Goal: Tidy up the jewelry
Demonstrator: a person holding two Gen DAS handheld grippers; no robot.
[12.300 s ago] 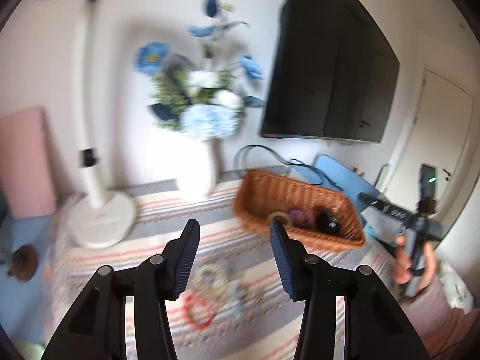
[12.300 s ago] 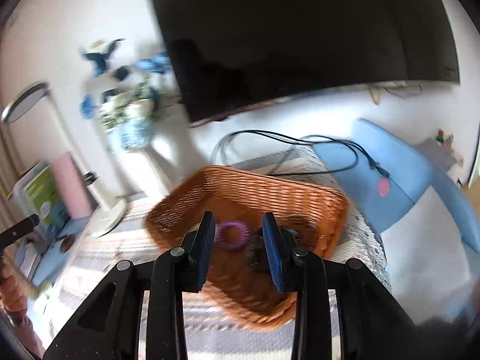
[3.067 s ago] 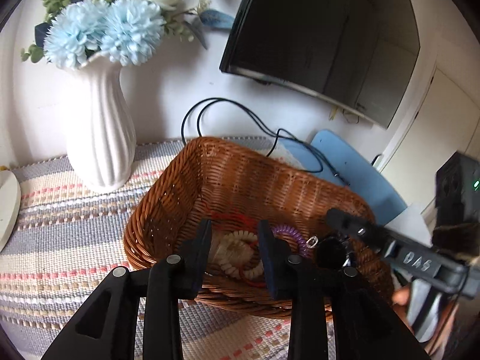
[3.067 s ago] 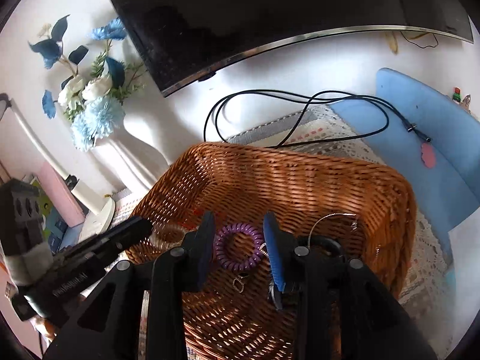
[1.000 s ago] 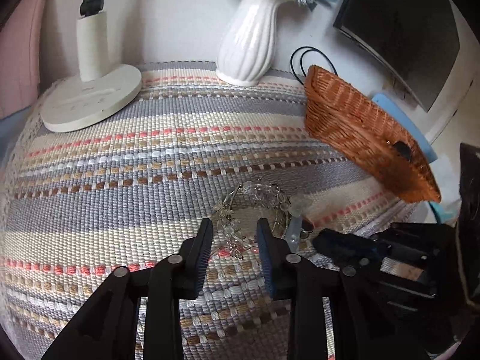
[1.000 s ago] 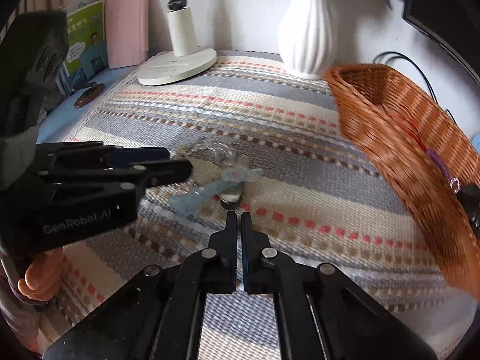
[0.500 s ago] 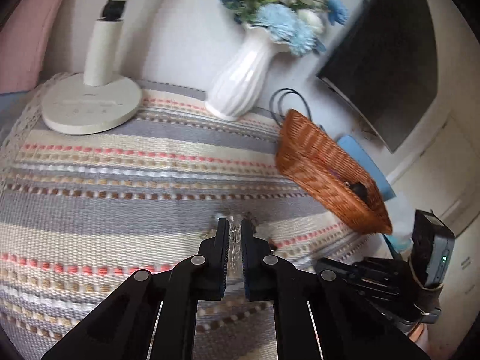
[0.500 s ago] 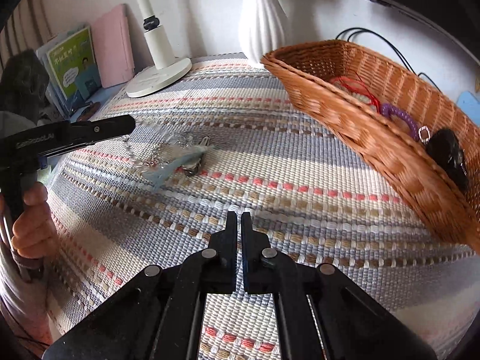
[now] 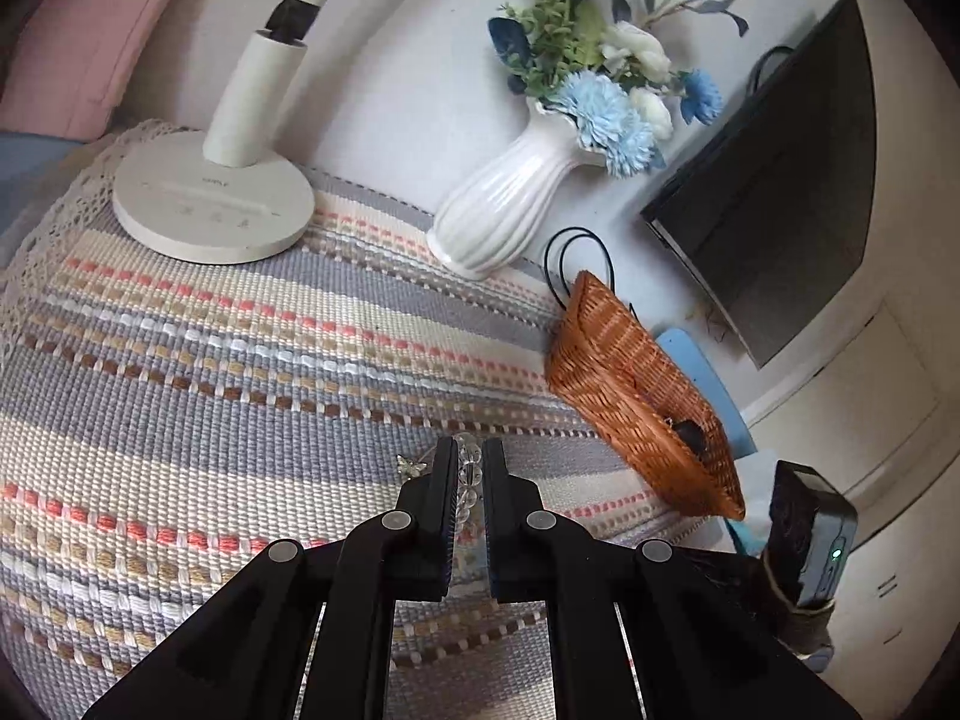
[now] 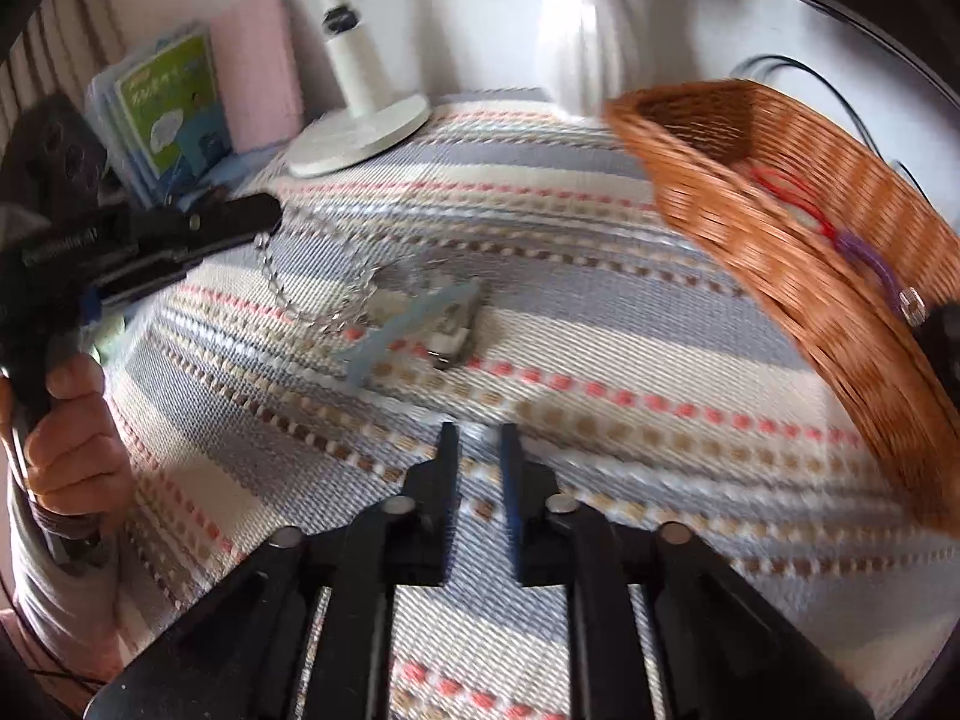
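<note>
Bracelet (image 9: 468,468) of clear beads sits pinched in the left hand-held gripper (image 9: 467,468), lifted off the table (image 9: 240,372), likely bound for the basket (image 9: 630,396). The right hand-held gripper (image 10: 478,456) is opening on nothing, aimed toward the hair clip (image 10: 420,318).

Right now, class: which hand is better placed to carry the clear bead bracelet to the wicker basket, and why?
Left. The left gripper is already shut on the clear bead bracelet. The right gripper is empty, its jaws opening above the striped cloth beside the wicker basket.
</note>
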